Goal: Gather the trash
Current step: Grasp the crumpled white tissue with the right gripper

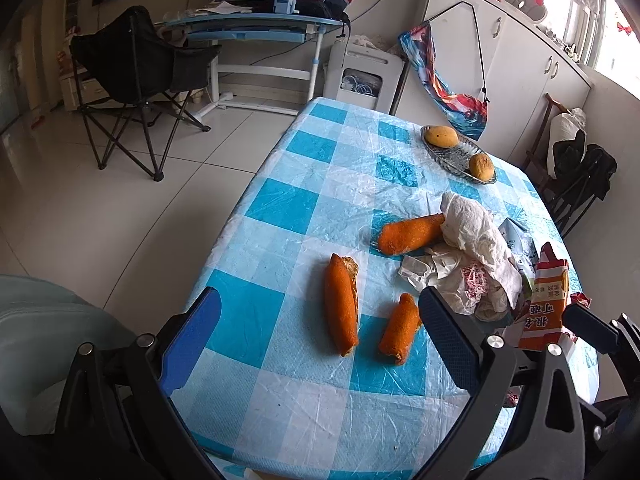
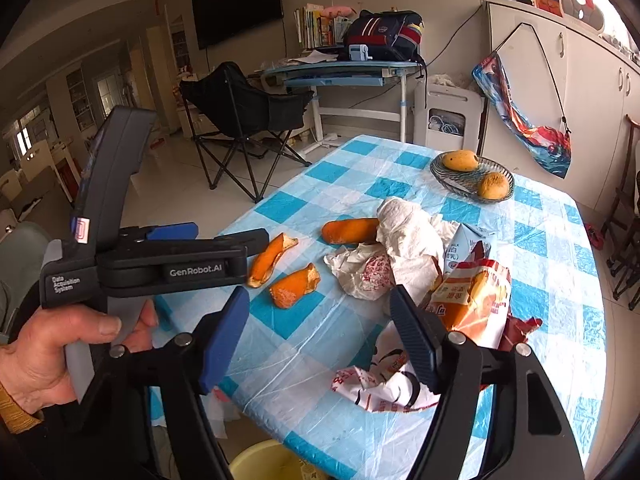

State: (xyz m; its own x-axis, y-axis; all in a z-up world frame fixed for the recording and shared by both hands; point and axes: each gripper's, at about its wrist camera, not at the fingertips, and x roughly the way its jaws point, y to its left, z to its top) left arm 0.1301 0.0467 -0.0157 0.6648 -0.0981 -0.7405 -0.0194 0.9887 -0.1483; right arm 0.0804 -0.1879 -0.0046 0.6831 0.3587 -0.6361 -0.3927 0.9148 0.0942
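Three orange peels lie on the blue-checked tablecloth [image 1: 280,208]. Two of them, a long peel [image 1: 342,304] and a short peel [image 1: 400,328], sit between the fingers of my open left gripper [image 1: 320,340], which touches neither. To their right is a pile of crumpled tissue [image 1: 476,236], a milk carton [image 2: 468,248] and an orange snack bag [image 2: 476,300]. My right gripper [image 2: 320,344] stands open over the table's near edge, with only cloth between its fingers. A red-and-white wrapper [image 2: 380,388] lies under its right finger. A hand [image 2: 52,344] holds the left gripper [image 2: 224,238] at the left.
A glass dish [image 2: 452,182] with two mangoes stands at the table's far right. A yellow bin [image 2: 260,460] sits on the floor below the near edge. A black folding chair [image 2: 244,112], a blue desk and white cabinets stand beyond the table.
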